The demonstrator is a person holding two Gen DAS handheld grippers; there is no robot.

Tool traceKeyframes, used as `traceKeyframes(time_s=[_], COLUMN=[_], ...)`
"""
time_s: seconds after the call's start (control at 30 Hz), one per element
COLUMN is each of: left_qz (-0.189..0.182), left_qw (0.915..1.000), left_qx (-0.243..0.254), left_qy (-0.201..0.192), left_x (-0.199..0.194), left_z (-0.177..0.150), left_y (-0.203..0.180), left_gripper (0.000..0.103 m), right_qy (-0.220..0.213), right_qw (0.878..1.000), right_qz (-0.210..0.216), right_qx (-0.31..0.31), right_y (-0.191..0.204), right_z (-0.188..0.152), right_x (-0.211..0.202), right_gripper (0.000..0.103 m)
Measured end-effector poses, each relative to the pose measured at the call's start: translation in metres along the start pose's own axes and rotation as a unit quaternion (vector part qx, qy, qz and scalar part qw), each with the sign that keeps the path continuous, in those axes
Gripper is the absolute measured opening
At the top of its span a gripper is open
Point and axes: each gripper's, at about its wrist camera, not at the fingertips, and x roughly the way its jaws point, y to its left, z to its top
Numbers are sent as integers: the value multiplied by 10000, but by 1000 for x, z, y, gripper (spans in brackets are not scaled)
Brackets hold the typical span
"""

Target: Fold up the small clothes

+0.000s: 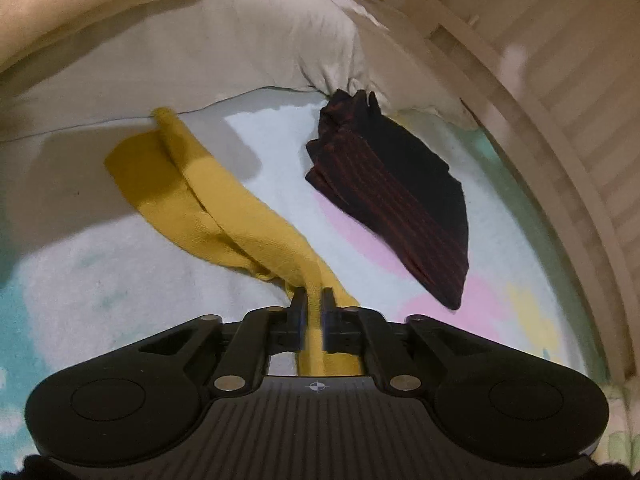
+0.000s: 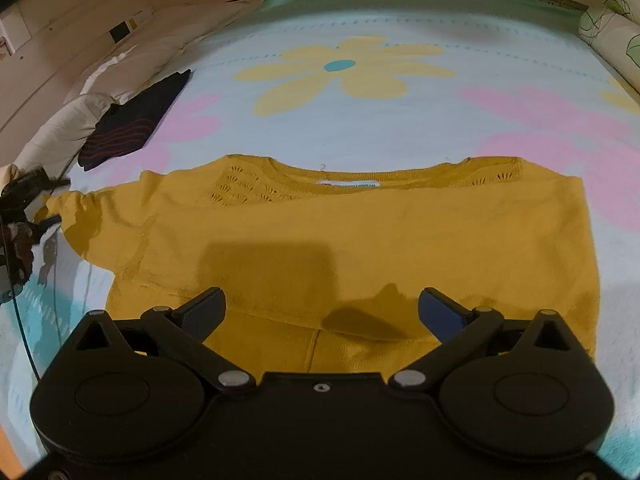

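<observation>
Through my left wrist camera, my left claw (image 1: pixel 311 300) sits at the bottom centre of the frame, its two fingers pressed almost together on a bunched strip of the yellow sweater (image 1: pixel 224 208). The fabric passes between the pads and runs away toward the upper left as a long twisted band, ending near a pale pillow (image 1: pixel 224 52) that fills the top of the frame. To the right of the band, well apart from it, a dark garment with red stripes (image 1: pixel 396 200) lies folded on the bed cover (image 1: pixel 100 272), which is pale blue with pink and yellow patches. A wooden bed frame (image 1: pixel 532 136) curves down the right side.

Through my right wrist camera, my right claw (image 2: pixel 322 308) is spread wide at the bottom centre and grips nothing; its fingers hang just over the lower edge of the yellow sweater (image 2: pixel 400 232). The sweater lies flat across the middle of the frame, neckline and white label toward the top, its lower hem partly folded under near my fingers. One sleeve stretches to the left edge, where my left claw (image 2: pixel 52 204) pinches its end. The dark striped garment (image 2: pixel 132 124) rests in the upper left, beside the pillow (image 2: pixel 60 128). The bed cover (image 2: pixel 360 128) shows a big yellow flower above the sweater and pink shapes to the right.
</observation>
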Motion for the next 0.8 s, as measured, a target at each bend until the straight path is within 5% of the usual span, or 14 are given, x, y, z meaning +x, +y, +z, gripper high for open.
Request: traceKeyframes(time_s=[0.23, 0.4, 0.53, 0.7, 0.8], left_qz=[-251, -673, -1159, -1590, -1599], left_qw=[9978, 9811, 9558, 9076, 8713], left_qx=[567, 1803, 2701, 3834, 4526], left_qy=[-240, -210, -7, 625, 1023], left_x=[-22, -47, -64, -69, -62], left_z=[-1, -28, -79, -174, -236], left_y=[-45, -127, -191, -249, -267], left_gripper=[6, 6, 6, 6, 7], right_qy=[-101, -241, -388, -529, -559], right_qw=[9999, 9992, 9978, 9953, 9939], right_qz=[20, 9, 28, 31, 0], right_qx=[86, 307, 536, 813, 954], right_y=[-5, -16, -30, -49, -60], right_z=[2, 7, 11, 12, 11], right_x=[-7, -16, -26, -38, -43], right_gripper=[102, 102, 102, 102, 102])
